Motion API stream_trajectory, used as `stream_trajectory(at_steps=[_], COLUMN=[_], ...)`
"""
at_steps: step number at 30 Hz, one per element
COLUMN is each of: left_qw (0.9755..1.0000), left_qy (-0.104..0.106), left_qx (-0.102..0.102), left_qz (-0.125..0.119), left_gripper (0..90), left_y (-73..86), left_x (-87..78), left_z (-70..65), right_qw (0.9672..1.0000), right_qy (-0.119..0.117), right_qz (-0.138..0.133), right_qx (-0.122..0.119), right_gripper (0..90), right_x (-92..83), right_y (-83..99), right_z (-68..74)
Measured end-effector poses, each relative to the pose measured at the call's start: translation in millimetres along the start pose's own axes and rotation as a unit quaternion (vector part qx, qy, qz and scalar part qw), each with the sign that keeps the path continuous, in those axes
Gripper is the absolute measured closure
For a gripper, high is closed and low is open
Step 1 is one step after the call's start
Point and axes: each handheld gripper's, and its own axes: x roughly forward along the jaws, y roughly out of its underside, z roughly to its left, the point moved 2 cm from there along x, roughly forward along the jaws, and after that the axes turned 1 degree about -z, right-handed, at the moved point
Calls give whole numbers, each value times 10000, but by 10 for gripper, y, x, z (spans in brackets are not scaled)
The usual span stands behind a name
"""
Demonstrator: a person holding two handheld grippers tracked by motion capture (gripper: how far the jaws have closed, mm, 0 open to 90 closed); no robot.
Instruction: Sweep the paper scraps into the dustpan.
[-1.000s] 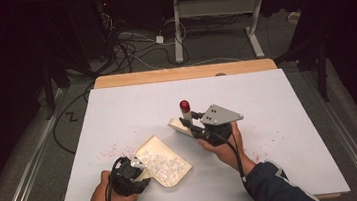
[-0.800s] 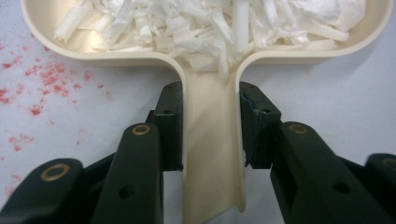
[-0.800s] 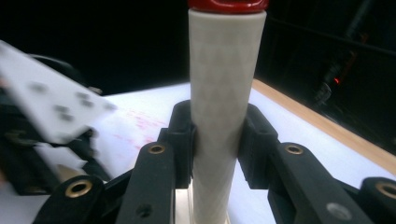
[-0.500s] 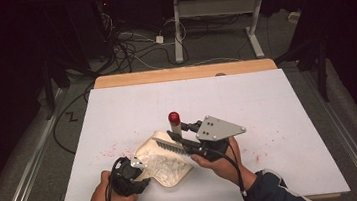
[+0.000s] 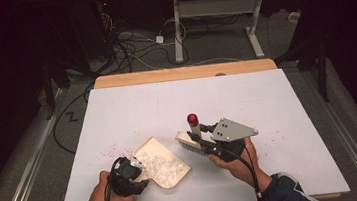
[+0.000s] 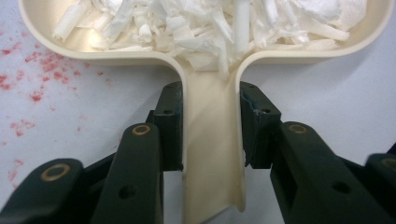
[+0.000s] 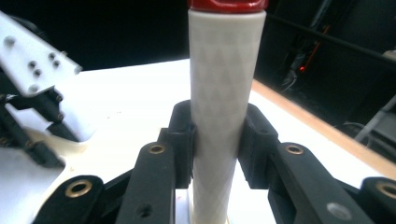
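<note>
Left claw [image 6: 210,140] clenched on handle of cream plastic dustpan [image 5: 163,168], pan flat on white-covered worktop [image 5: 267,101] near front edge, heaped with white shredded paper scraps [image 6: 219,23]. Right claw [image 7: 217,149] grips white textured handle of red-capped hand brush [image 5: 190,138]; brush head on worktop just right of dustpan. Red specks [image 6: 32,79] scattered on worktop left of pan.

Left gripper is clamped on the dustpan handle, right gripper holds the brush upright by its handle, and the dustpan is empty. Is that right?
Not quite: the dustpan is not empty. The left gripper view shows white paper shreds piled in it. The left gripper does clamp its handle, and the right gripper holds the brush upright.
</note>
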Motion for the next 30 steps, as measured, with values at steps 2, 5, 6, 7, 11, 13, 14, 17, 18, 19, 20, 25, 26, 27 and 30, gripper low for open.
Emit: stream_trajectory(at_steps=[2,5,6,7,11,13,14,17,18,19,20,25,26,27,30], left_qw=[10000,10000,10000,10000,10000,10000,10000,9999,9999,9998,9998,9994,9994,9994,9992], left_qy=[-14,-20,-20,-15,-15,0,-4,-13,-17,-14,-10,-45,-50,-57,-75], left_qx=[-22,-21,-18,-24,-39,-52,-65,-121,-131,-140,-152,-276,-285,-296,-344], left_qz=[3,14,17,0,-28,-61,-64,-104,-101,-120,-117,-181,-174,-183,-187], left_gripper=[633,633,633,633,633,633,633,633,633,633,633,632,633,632,633], left_y=[-7,-12,-11,-10,1,11,15,26,29,31,33,47,48,50,59], left_x=[9,14,11,9,4,-1,-2,-5,-9,-10,-11,-6,-8,-8,-9], left_z=[-2,-1,0,0,4,12,16,32,35,42,50,95,101,109,134], right_qw=[9999,9993,9989,9984,9981,9982,9982,9981,9980,9980,9978,9979,9980,9982,9985], right_qy=[-116,-344,-438,-541,-590,-535,-525,-439,-417,-388,-366,-254,-211,-173,-50], right_qz=[-13,-20,-20,-30,-151,-240,-269,-389,-417,-428,-456,-440,-419,-402,-321], right_qx=[79,127,142,139,67,103,118,197,235,263,297,408,421,420,450], right_gripper=[707,706,706,707,707,706,706,706,706,706,706,706,706,706,706], right_x=[-18,-30,-30,-32,-72,-116,-144,-236,-266,-298,-330,-516,-557,-595,-722], right_y=[29,1,-14,-30,-112,-146,-162,-202,-209,-214,-217,-187,-170,-150,-79], right_z=[43,185,235,275,331,295,271,182,145,104,65,-118,-153,-187,-289])
